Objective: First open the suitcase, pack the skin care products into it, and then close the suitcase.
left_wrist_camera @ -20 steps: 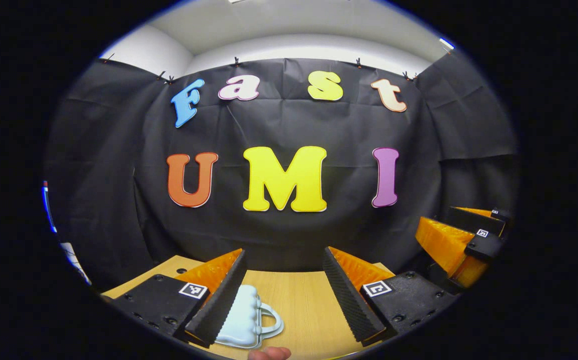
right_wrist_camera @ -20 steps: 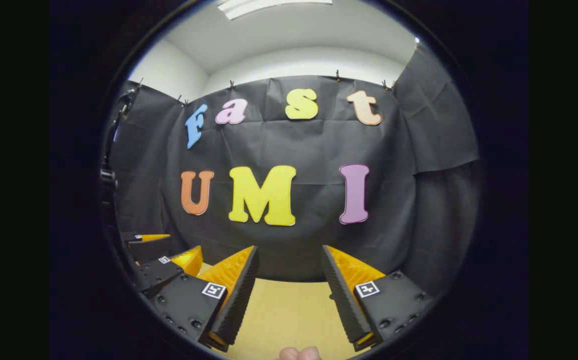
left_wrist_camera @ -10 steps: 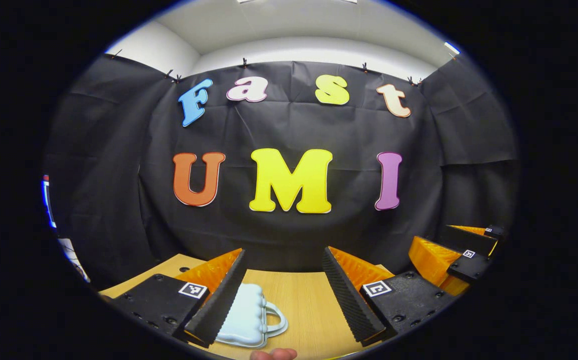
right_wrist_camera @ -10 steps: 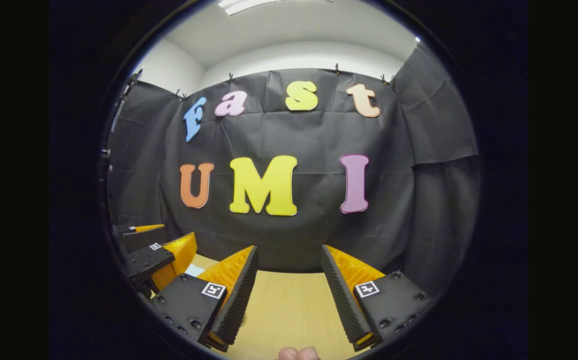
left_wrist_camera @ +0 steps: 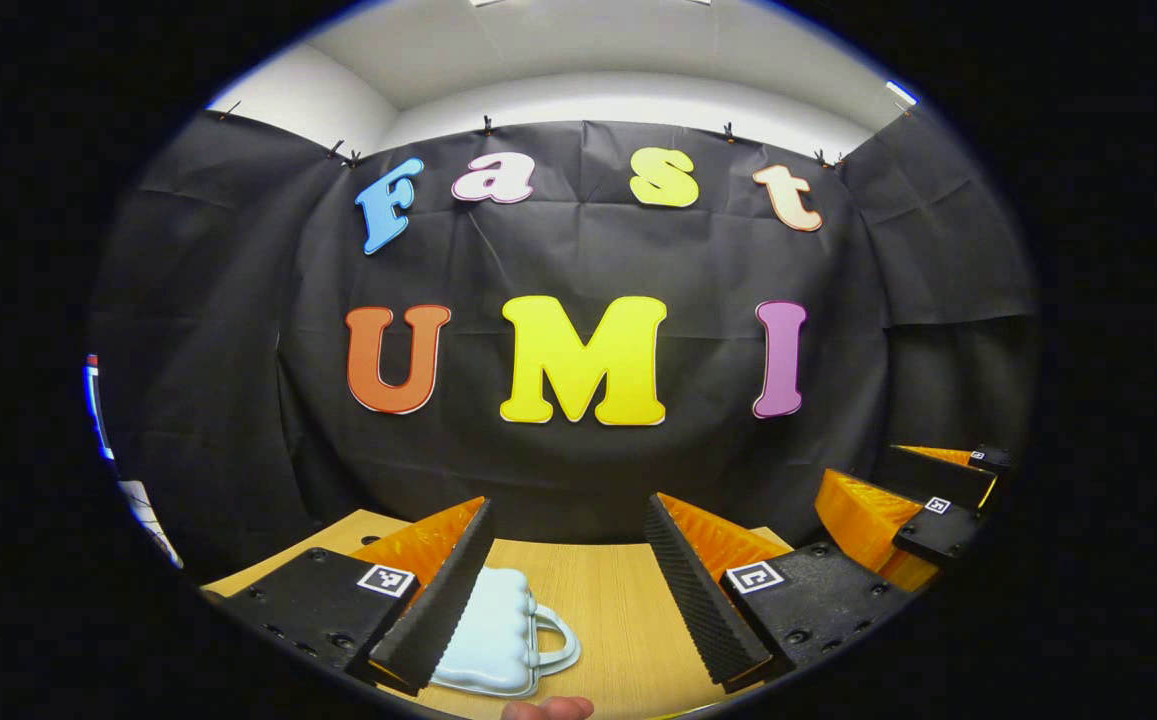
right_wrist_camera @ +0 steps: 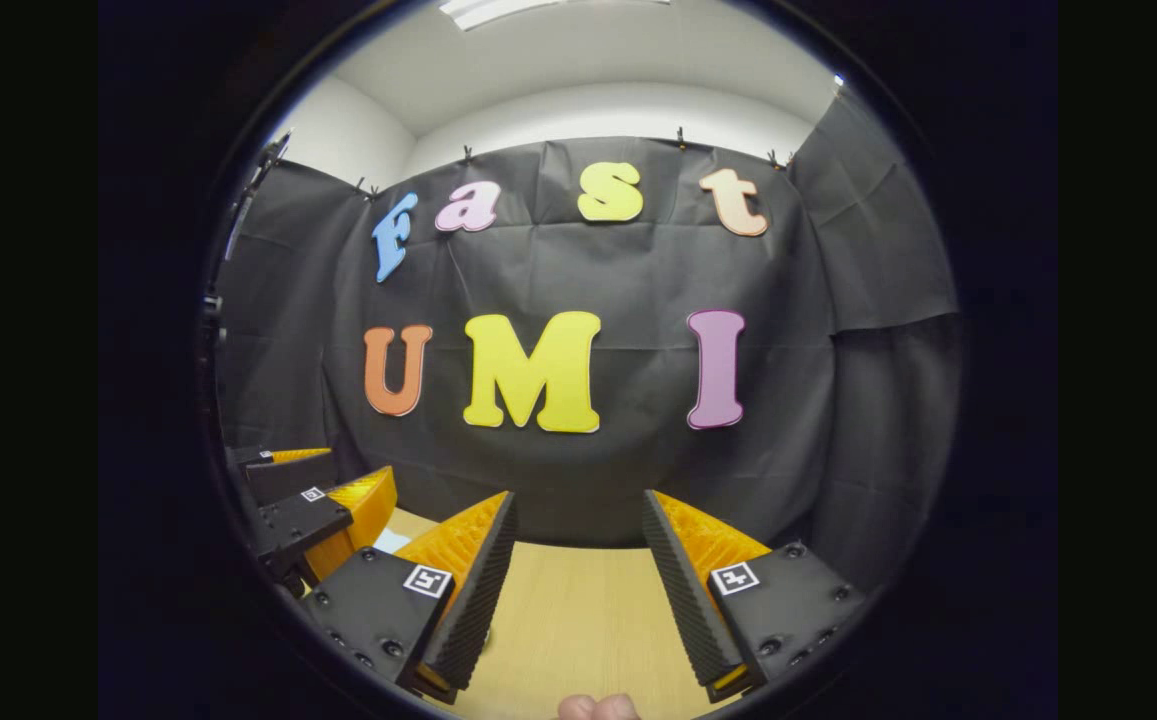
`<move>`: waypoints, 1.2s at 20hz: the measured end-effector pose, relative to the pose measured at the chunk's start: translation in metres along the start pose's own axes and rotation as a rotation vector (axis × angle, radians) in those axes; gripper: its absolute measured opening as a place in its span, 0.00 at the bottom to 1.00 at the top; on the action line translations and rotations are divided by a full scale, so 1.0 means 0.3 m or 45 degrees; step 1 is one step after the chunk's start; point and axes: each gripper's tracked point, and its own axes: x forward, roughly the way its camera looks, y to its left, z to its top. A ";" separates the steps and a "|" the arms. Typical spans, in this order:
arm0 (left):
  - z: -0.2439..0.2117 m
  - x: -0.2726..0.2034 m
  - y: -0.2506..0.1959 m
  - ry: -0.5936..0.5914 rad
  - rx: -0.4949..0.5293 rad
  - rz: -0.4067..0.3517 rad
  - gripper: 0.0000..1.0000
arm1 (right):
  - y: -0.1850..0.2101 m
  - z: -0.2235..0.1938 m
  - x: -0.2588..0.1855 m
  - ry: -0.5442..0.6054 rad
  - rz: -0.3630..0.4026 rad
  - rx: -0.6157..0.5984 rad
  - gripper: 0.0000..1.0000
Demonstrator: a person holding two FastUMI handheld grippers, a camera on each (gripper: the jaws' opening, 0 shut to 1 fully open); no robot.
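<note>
Both grippers are hovering level above the light wooden tabletop [left_wrist_camera: 598, 600], pointing at the booth wall. Left gripper [left_wrist_camera: 568, 590]: fingers spread wide, gripping nothing. Right gripper [right_wrist_camera: 578, 590]: same, fingers well apart, nothing between them. The small pale blue-white ribbed hard-shell suitcase with a loop handle [left_wrist_camera: 498, 635] is lying flat on the tabletop, lid down as far as I can tell, so it's reading as closed. Taking the suitcase as landmark: the left gripper is sitting just above and behind it, with that gripper's left finger [left_wrist_camera: 433, 600] overlapping the suitcase's left half; the handle [left_wrist_camera: 558, 640] is pointing toward the gap between the fingers, so the suitcase's long axis is running roughly across the left gripper's line of sight, handle end toward the right gripper's side. The right gripper is showing off to the suitcase's right in the left gripper view [left_wrist_camera: 923, 505], farther from it. In the right gripper view a sliver of something pale [right_wrist_camera: 390, 541] is peeking out between the two grippers; too small to call. Left is clearly the nearer claw. No skin care products are in frame, so I can't say whether they're outside or already packed; closed case is fitting both a not-yet-opened and a packed-and-shut stage. A fingertip [left_wrist_camera: 548, 708] is showing at the bottom edge.
</note>
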 end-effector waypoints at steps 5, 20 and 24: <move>-0.001 0.003 0.018 0.002 0.002 0.018 0.97 | 0.002 -0.002 0.017 -0.002 0.011 0.007 0.76; 0.033 -0.026 0.000 -0.009 0.029 0.026 0.97 | 0.031 0.003 0.010 -0.009 0.073 0.000 0.74; 0.037 -0.028 0.007 -0.007 0.034 0.037 0.97 | 0.043 -0.004 0.005 -0.001 0.094 -0.009 0.76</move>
